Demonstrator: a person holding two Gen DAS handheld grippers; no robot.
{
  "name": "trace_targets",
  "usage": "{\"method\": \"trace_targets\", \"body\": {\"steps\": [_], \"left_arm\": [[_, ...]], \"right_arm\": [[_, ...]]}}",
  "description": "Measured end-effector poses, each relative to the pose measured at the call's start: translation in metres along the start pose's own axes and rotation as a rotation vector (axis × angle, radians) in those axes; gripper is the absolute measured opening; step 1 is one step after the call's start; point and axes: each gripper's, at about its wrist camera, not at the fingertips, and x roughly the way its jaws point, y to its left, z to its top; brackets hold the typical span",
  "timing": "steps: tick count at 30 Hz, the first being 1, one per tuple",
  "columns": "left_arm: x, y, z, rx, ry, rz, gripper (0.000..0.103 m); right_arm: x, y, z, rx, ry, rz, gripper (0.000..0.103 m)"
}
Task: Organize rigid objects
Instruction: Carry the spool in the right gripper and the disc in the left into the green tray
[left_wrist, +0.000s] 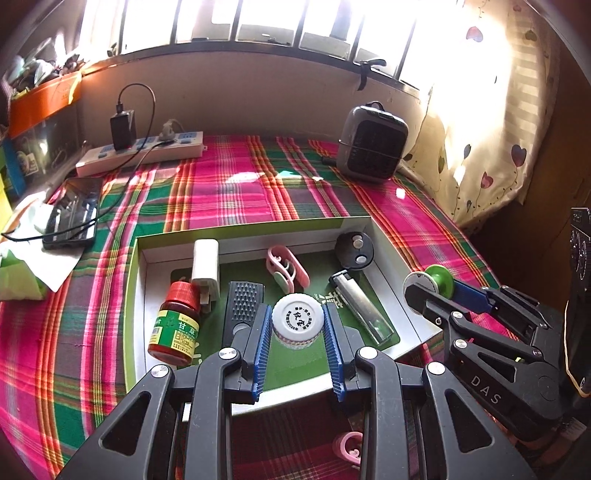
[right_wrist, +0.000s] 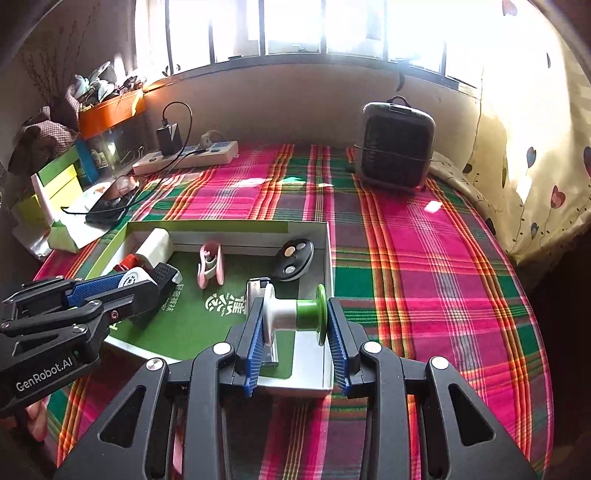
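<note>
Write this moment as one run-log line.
left gripper: shut on jar over tray | right gripper: shut on spool

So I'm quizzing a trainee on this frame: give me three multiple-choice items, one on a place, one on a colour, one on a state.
1. Where does the red-capped bottle lie?
A. in the tray's left part
B. on the power strip
C. beside the heater

2. What colours is the spool held by the right gripper?
A. red and black
B. white and green
C. all blue

3. How is the left gripper?
A. open, empty
B. shut on the white-capped jar
C. out of view

Answers:
1 A: it lies inside the tray, by its left wall.
2 B: one half is white, the other green.
3 B: its jaws press both sides of the white-capped jar.
</note>
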Motion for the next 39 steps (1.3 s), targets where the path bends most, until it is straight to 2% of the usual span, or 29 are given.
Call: {"method": "trace_targets", "body": {"steps": [15, 39], "left_arm": [[0.033, 0.005, 0.007, 0.002, 0.041, -0.006, 0.027], [0.045, 0.001, 0.005, 0.027, 0.060, 0.001, 0.027]], "right_arm": [[0.036, 0.003, 0.006, -0.032, 0.046, 0.039, 0.033], [0.042, 0.001, 0.005, -0.010, 0.031, 0.093, 0.033]]}}
